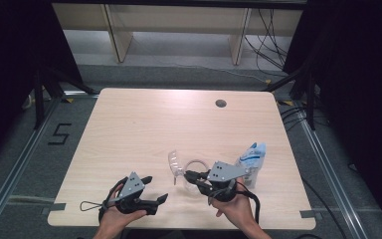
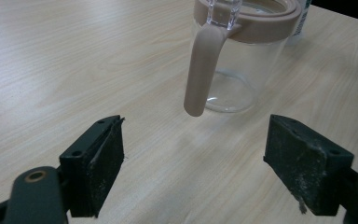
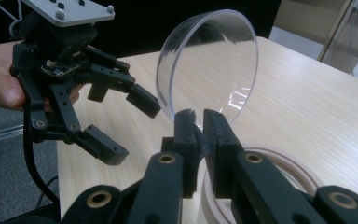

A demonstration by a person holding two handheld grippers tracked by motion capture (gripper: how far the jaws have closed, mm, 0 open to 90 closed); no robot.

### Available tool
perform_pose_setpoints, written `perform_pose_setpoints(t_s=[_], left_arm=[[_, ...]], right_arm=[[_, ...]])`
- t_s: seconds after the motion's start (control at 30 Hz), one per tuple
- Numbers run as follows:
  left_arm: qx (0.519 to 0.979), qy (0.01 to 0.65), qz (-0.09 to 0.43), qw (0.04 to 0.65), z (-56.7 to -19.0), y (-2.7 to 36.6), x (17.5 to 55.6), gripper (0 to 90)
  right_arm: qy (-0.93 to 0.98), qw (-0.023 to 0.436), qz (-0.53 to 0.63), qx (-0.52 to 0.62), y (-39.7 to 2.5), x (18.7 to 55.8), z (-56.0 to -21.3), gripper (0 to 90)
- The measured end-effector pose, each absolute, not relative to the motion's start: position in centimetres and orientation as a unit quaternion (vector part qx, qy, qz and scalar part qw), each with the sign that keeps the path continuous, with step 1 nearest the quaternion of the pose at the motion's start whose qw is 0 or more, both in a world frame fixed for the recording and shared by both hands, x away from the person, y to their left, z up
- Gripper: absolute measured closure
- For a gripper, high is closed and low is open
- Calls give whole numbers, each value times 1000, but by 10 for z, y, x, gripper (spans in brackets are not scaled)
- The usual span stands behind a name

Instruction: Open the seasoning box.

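The right gripper (image 3: pixel 199 122) pinches the edge of a clear round lid (image 3: pixel 209 65) between its fingers and holds it up over the jug (image 2: pixel 242 51). The jug stands on the counter (image 1: pixel 144 124), near its front edge. The left gripper (image 2: pixel 193 154) waits near the jug's pink handle (image 2: pixel 203 70), fingers spread wide.

Far tabletop (image 1: pixel 179 114) open; jug (image 1: pixel 195 174), blue packet (image 1: pixel 252 157) crowd near right.
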State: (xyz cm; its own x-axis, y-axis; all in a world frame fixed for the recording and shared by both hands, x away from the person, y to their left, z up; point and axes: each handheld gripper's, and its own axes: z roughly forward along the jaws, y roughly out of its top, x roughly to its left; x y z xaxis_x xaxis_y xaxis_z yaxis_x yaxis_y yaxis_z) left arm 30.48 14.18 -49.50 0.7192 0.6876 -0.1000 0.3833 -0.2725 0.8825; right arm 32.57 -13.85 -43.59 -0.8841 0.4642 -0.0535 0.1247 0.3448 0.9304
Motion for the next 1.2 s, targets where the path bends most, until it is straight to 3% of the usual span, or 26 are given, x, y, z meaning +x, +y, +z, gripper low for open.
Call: perform_pose_setpoints(t_s=[0.47,0.8,1.2], left_arm=[[784,343,155,493,-494,143,305,172],[783,342,157,496,-494,142,304,172],[786,339,158,492,-494,143,305,173]], right_arm=[[795,155,544,220,-179,308,-430,428],[786,170,556,211,-198,291,-433,319],[762,190,564,255,-246,276,-429,299]])
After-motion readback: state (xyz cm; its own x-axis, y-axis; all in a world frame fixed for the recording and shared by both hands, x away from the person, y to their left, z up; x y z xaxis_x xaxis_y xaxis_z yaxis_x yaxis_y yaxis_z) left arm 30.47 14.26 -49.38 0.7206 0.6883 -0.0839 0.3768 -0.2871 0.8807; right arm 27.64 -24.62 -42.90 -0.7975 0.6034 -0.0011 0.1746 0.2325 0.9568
